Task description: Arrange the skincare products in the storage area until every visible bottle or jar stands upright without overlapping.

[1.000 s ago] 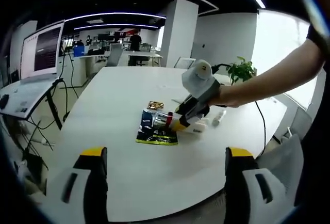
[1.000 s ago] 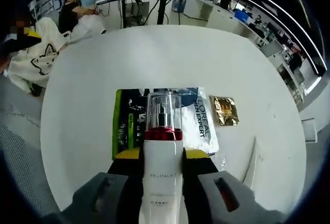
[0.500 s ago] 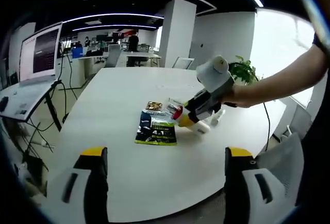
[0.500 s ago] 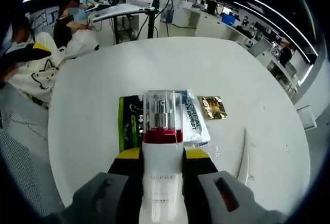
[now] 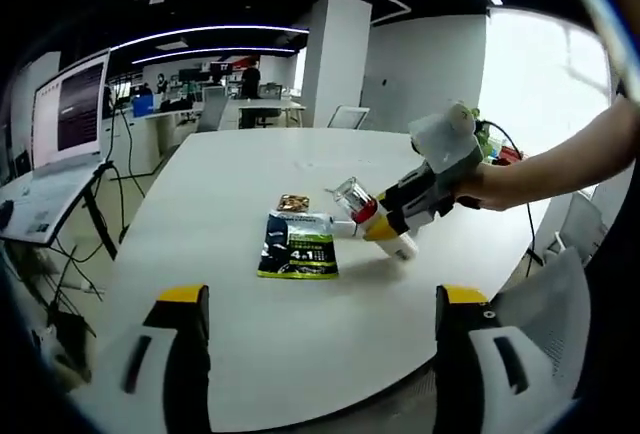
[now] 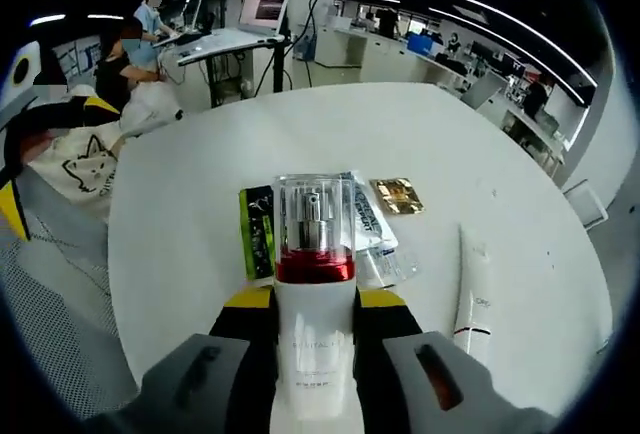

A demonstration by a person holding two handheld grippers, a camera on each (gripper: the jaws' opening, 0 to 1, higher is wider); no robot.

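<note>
Right gripper: fingers closed on the white pump bottle with a red collar and clear cap, clamped round its lower body. Over the last second the bottle has come up off the white round surface; it was low over the sachets, and in the left gripper view it now hangs in the air, tilted, cap end toward the sachets, above the surface's right-hand part as that view frames it. Judgement: the pick is done and the carry has begun. What remains for this bottle is to turn it base-down and set it standing on bare surface.

Bottle's look: opaque white body with faint grey lettering, shiny red band at the neck, a transparent cylindrical cap with the metal pump head showing through. Smooth and rigid; the narrow base will likely want a level release.

Left gripper: fingers wide apart, holding nothing, back at the near edge of the surface, well away from the products.

Below the bottle lies a flat dark-and-green sachet overlapped by a pale printed sachet. A small gold foil packet lies just beyond them, apart. A white squeeze tube lies on its side to the right in the right gripper view, not yet stood up.
</note>
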